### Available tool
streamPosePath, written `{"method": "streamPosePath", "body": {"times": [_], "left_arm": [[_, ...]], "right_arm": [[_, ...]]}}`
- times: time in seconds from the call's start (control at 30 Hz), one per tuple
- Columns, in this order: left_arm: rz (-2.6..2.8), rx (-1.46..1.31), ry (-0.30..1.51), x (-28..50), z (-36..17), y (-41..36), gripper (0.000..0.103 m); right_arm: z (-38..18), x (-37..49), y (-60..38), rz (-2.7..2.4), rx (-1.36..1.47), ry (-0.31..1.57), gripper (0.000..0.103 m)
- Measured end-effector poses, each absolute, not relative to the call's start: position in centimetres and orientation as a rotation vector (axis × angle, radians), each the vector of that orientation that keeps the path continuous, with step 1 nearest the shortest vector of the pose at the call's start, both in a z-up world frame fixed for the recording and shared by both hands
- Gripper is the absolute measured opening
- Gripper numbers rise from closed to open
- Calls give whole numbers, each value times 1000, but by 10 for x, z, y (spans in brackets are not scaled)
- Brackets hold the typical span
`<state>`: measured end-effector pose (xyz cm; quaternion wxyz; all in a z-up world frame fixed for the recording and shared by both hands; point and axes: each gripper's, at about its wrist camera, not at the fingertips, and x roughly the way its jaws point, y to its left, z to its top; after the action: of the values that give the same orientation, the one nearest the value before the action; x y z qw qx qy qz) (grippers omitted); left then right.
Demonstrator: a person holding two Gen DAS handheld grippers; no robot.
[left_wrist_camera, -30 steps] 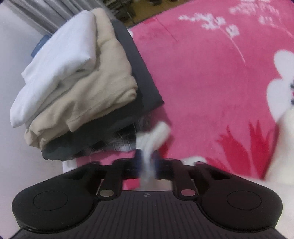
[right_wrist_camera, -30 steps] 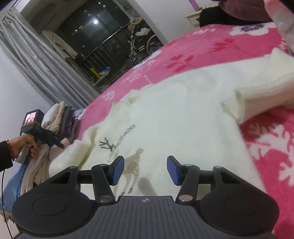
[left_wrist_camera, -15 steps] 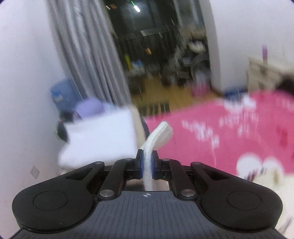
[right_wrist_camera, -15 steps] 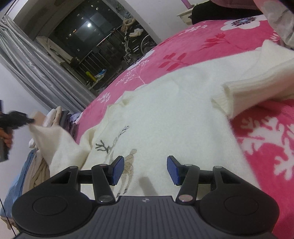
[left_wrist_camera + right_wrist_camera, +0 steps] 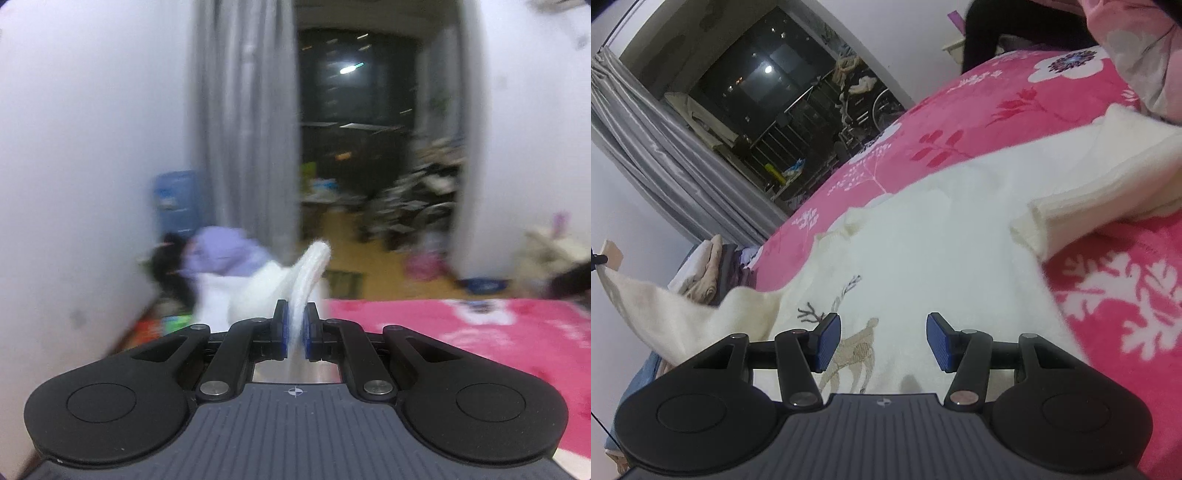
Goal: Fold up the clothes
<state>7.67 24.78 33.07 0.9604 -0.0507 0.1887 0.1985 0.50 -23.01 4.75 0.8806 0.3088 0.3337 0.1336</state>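
The left hand-held gripper (image 5: 294,329) is clamped on a sleeve end of the cream knitted reindeer sweater (image 5: 923,266), raised at far left. The right hand-held gripper (image 5: 882,341) hovers half-open, empty, above the sweater spread on the pink floral bed blanket (image 5: 1115,302).

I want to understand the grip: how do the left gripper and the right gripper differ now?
The left gripper is shut on a sweater sleeve; the right gripper stands open, holding nothing. The left lifts the sleeve; the right hovers above the sweater. Both have blue pads.
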Motion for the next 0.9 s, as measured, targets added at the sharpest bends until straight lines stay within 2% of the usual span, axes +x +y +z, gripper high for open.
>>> {"method": "streamPosePath", "body": {"times": [0.17, 0.27, 0.37, 0.43, 0.47, 0.6, 0.67, 0.73, 0.9], "left_arm": [[-39, -12, 301, 22, 331, 182, 6], [-344, 109, 323, -17, 315, 142, 6], [-566, 132, 508, -46, 267, 125, 9], [-690, 129, 656, -64, 228, 116, 17], [-705, 102, 761, -69, 205, 117, 24], [-686, 10, 1077, -93, 120, 138, 25], [-631, -60, 1152, -101, 96, 155, 25], [-569, -130, 1158, -98, 96, 170, 26], [-441, -362, 1076, -77, 98, 202, 34]], "right_arm": [[51, 5, -236, 264, 652, 682, 55], [53, 6, -241, 249, 655, 676, 55], [54, 0, -241, 238, 649, 690, 55], [54, -6, -239, 239, 640, 709, 55], [53, -10, -238, 242, 636, 721, 55], [51, -23, -229, 271, 624, 774, 55], [51, -28, -222, 301, 622, 803, 55], [51, -34, -213, 332, 616, 838, 55], [45, -55, -191, 379, 547, 945, 60]]}}
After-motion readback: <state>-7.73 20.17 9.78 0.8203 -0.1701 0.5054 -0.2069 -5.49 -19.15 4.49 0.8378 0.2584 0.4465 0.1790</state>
